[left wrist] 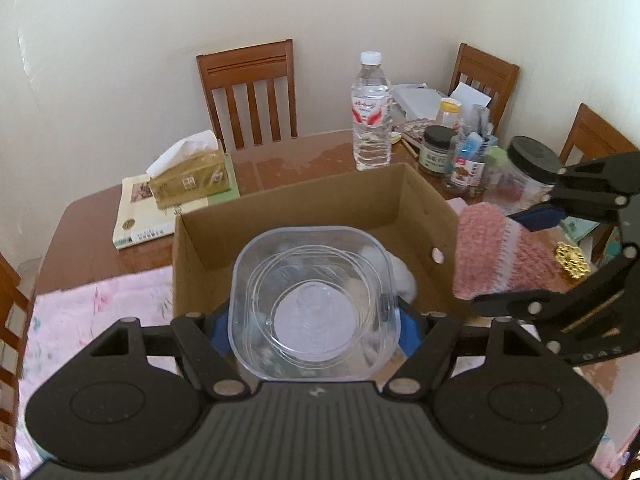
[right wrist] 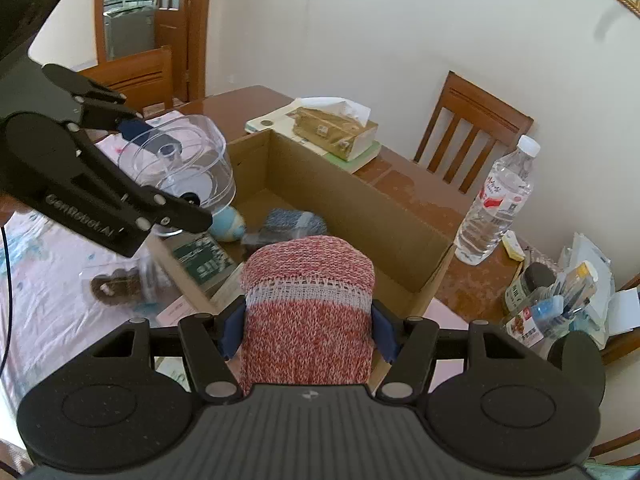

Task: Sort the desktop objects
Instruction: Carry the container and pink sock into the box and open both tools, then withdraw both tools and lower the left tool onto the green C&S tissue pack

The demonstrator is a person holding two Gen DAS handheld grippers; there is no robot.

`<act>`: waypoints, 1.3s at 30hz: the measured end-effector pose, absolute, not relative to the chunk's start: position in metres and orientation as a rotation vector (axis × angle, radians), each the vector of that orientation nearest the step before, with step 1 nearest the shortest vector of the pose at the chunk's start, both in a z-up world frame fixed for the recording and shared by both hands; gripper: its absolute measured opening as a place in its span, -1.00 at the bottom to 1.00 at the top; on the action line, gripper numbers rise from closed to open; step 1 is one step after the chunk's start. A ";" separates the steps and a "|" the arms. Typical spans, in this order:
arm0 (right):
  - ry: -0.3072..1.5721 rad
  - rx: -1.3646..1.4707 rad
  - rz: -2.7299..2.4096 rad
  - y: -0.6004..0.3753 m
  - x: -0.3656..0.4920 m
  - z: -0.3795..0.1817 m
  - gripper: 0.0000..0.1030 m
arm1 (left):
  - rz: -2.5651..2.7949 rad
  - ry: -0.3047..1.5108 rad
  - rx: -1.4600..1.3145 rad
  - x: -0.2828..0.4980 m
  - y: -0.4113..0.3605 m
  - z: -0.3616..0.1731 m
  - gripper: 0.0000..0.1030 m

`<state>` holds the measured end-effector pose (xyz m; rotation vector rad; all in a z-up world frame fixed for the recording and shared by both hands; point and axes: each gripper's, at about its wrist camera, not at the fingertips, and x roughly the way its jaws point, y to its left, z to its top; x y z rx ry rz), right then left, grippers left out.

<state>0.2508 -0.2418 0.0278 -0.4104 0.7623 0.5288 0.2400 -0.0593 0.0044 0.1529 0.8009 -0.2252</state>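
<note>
The left gripper (left wrist: 314, 328) has its fingers (left wrist: 222, 330) clamped on the sides of a clear tub (left wrist: 314, 300), which hangs just above the near end of the open box (left wrist: 304, 204). The right gripper (right wrist: 306, 330) has its fingers (right wrist: 232, 330) pinching a pink knit cloth (right wrist: 306, 304); the cloth stands up between them, over the box's near wall on that side. In the left view the cloth (left wrist: 500, 252) sits just outside the box's right wall, beside the tub and not yet over the opening.

Both pieces look bound for the box, so the step in hand is most likely two drops. Judging by what lies ahead of the right fingers, the floor already holds a blue ball (right wrist: 228, 222), a blue-grey knit bundle (right wrist: 292, 222) and a dark flat pack (right wrist: 204, 258), crowded towards the tub's end. The far half, beyond both sets of fingers, looks bare.

The tub is rigid and slick, so it would be better lowered until it nearly rests before the fingers part; a release from height could tip it or bounce it off the ball. It should be carried forward of the fingers, past the clutter. The cloth is soft and can fall freely, but it must first clear the wall, or it may drape over the edge. The two grippers are close together; letting one go in ahead of the other would avoid a knock.
</note>
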 end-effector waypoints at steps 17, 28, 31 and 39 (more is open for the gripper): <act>0.767 -0.383 0.475 -0.237 0.260 0.019 0.77 | -0.178 0.815 0.214 0.300 -0.037 -0.014 0.68; 0.754 -0.342 0.513 -0.239 0.237 0.022 0.93 | -0.175 0.835 0.232 0.259 -0.041 -0.012 0.72; 0.749 -0.333 0.519 -0.243 0.229 0.024 0.96 | -0.168 0.833 0.226 0.243 -0.043 -0.010 0.72; 0.741 -0.319 0.510 -0.255 0.207 0.025 0.98 | -0.149 0.847 0.155 0.206 -0.055 -0.016 0.72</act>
